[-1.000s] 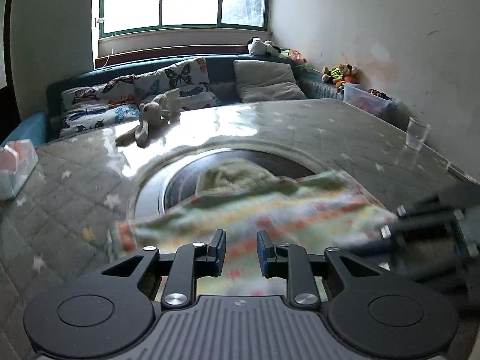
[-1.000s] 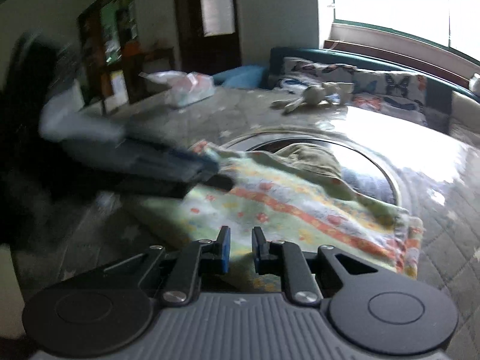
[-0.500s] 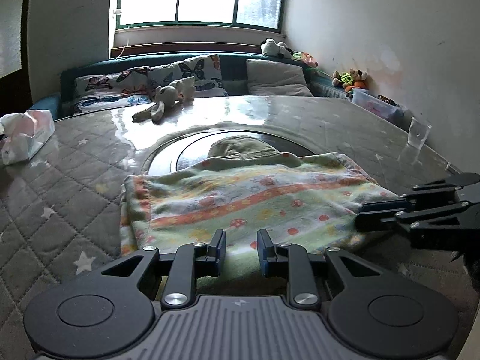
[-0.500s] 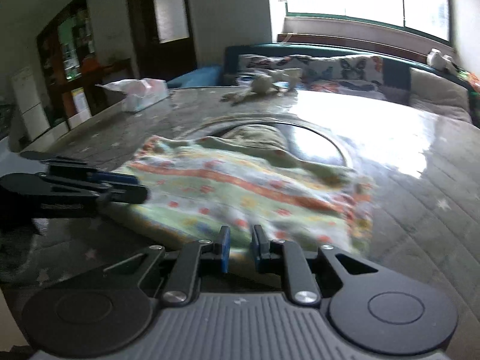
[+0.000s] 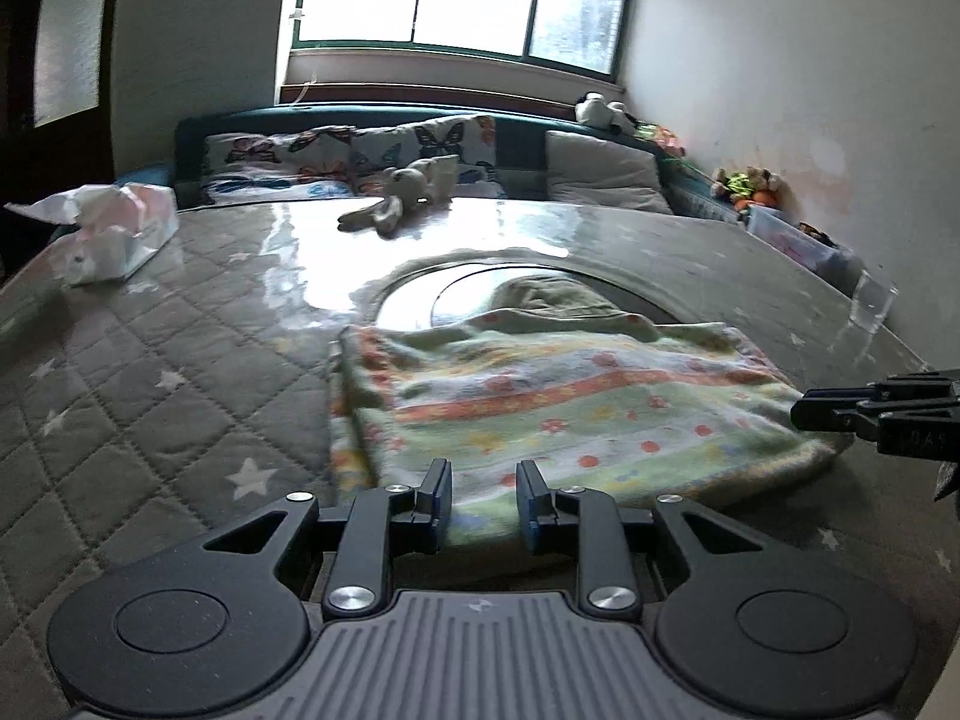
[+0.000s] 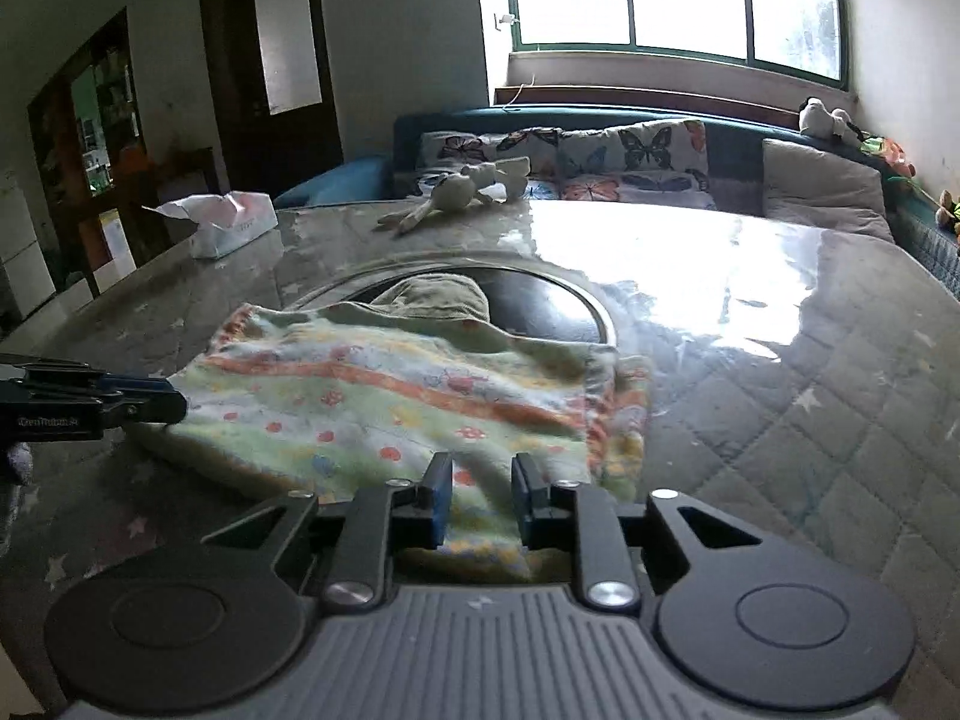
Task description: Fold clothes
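Left wrist view: your left tongs [image 5: 483, 498] are standing apart at the lower centre of the frame, gripping nothing, with the near edge of the cloth [image 5: 576, 408] lying just ahead of their tips. The cloth, a striped and dotted piece, is lying folded on the quilted bench [image 5: 150, 372], centre frame, its far edge reaching the dark round inset [image 5: 456, 300], where a second olive garment [image 5: 546, 297] is showing behind it. Your right tongs [image 5: 870, 414] are entering at the right edge, their tip just beside the cloth's right corner; from here you cannot tell whether they are touching it.

Right wrist view: your right tongs [image 6: 480, 501] are likewise standing apart and empty over the cloth's [image 6: 390, 396] near edge at lower centre. The left tongs [image 6: 120, 402] are reaching in from the left edge.

Change over the last second: both views were blurred and swinging, with the cloth skewed across the inset; now both are sharper and the cloth is lying squarer and flatter. Reading: a fold is probably just finishing and both tongs are released, so you are likely placing yourself for the next fold or a smoothing pass.

A tissue box [image 5: 114, 234] and a plush toy [image 5: 396, 198] are sitting well apart, in the upper left and upper centre.
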A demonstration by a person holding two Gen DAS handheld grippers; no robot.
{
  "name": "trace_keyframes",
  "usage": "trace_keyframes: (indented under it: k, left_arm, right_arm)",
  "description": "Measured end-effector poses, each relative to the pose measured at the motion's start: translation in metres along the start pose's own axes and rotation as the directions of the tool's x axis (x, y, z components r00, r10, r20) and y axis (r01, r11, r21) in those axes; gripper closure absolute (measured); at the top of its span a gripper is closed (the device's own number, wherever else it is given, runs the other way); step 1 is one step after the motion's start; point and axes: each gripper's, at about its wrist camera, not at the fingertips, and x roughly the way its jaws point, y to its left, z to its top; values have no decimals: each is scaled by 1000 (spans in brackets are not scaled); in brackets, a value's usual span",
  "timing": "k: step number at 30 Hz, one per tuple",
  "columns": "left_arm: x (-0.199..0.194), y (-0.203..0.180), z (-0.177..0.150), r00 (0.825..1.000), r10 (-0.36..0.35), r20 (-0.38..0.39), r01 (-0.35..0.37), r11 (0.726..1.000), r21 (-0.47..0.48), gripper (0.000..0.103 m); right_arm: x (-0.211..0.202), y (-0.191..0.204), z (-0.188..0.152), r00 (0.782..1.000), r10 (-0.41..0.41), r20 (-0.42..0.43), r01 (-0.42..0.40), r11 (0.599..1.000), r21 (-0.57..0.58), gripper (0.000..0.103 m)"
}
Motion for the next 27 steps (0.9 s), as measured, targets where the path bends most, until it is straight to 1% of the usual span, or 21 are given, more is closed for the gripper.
trace_keyframes:
  k: [3, 4, 7, 11, 14, 16, 20, 25, 27]
  left_arm:
    - [-1, 8, -1, 1000, 10, -8, -10, 1000, -18, 77]
    - [-1, 10, 1, 1000, 16, -10, -16, 1000, -16, 77]
    - [2, 14, 10, 1000, 1, -8, -1, 1000, -28, 78]
    - [16, 15, 27, 1000, 12, 0, -12, 1000, -17, 78]
    - [30, 21, 35, 1000, 20, -14, -21, 999, -29, 78]
    - [40, 25, 37, 998, 47, -34, -48, 999, -22, 78]
    - [47, 29, 43, 998, 58, -37, -59, 998, -16, 78]
    - [55, 32, 51, 997, 68, -37, -69, 998, -10, 78]
    - [59, 34, 54, 997, 73, -37, -73, 997, -8, 78]
  right_arm:
    - [7, -6, -4, 1000, -12, -27, 13, 1000, 19, 82]
    - [6, -9, -4, 1000, -6, -27, 7, 1000, 29, 83]
    - [3, -9, 3, 1000, 1, -17, -1, 1000, 16, 82]
    - [11, -7, 16, 1000, 17, -9, -17, 1000, 1, 82]
    - [23, -10, 23, 1000, 20, -15, -20, 1000, 14, 82]
    - [32, -11, 27, 1000, 22, -19, -21, 1000, 23, 82]
    - [40, -24, 25, 998, -17, -52, 20, 998, 51, 83]
    - [43, -26, 41, 999, -21, -31, 22, 999, 37, 83]
    - [51, -27, 50, 999, -18, -27, 19, 999, 38, 83]
